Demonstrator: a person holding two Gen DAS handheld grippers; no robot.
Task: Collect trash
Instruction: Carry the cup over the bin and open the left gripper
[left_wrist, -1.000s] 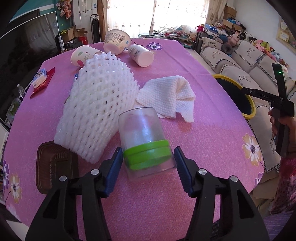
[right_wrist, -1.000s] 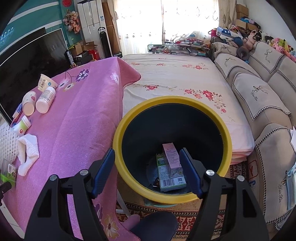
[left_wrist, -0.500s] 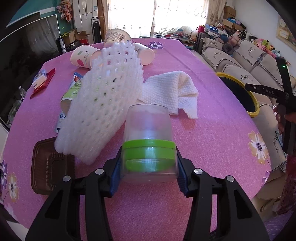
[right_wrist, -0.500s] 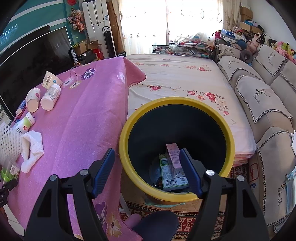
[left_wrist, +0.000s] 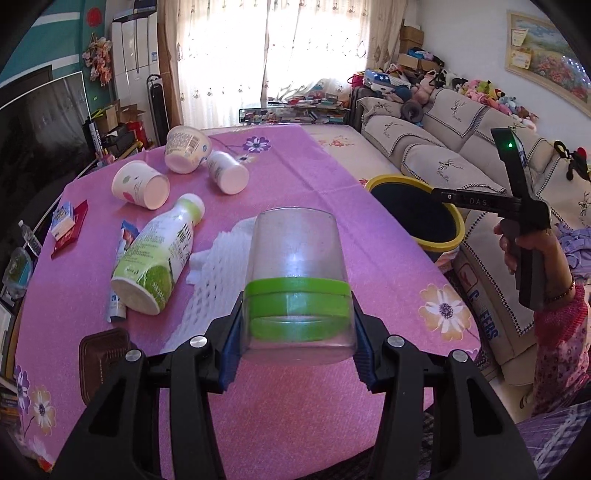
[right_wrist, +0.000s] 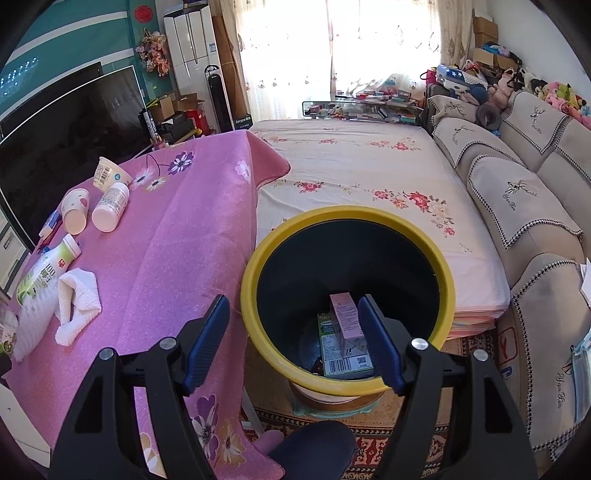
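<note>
A clear plastic jar (left_wrist: 295, 280) with a green band is off the pink table (left_wrist: 332, 177), and my left gripper (left_wrist: 297, 350) is shut on it, both blue pads pressing its sides. Behind the jar a white foam net (left_wrist: 218, 273) lies flat beside a green-and-white bottle (left_wrist: 159, 258) on its side. My right gripper (right_wrist: 293, 306) is open and holds nothing, just above the near rim of the yellow-rimmed bin (right_wrist: 258, 258) next to the table. Two cartons (right_wrist: 343, 332) lie in the bin's bottom. A white towel (right_wrist: 75, 299) rests by the bottle.
Further back on the table lie a paper cup (left_wrist: 142, 184), a tub (left_wrist: 186, 147) and a white bottle (left_wrist: 227, 171). A brown tray (left_wrist: 103, 354) sits near left, small packets (left_wrist: 66, 221) at the left edge. A sofa (left_wrist: 443, 166) runs behind the bin (left_wrist: 454, 221).
My left gripper closed on the jar and lifted it off the table. The foam net that leaned by the jar fell flat, uncovering the green-and-white bottle. The right gripper barely moved.
</note>
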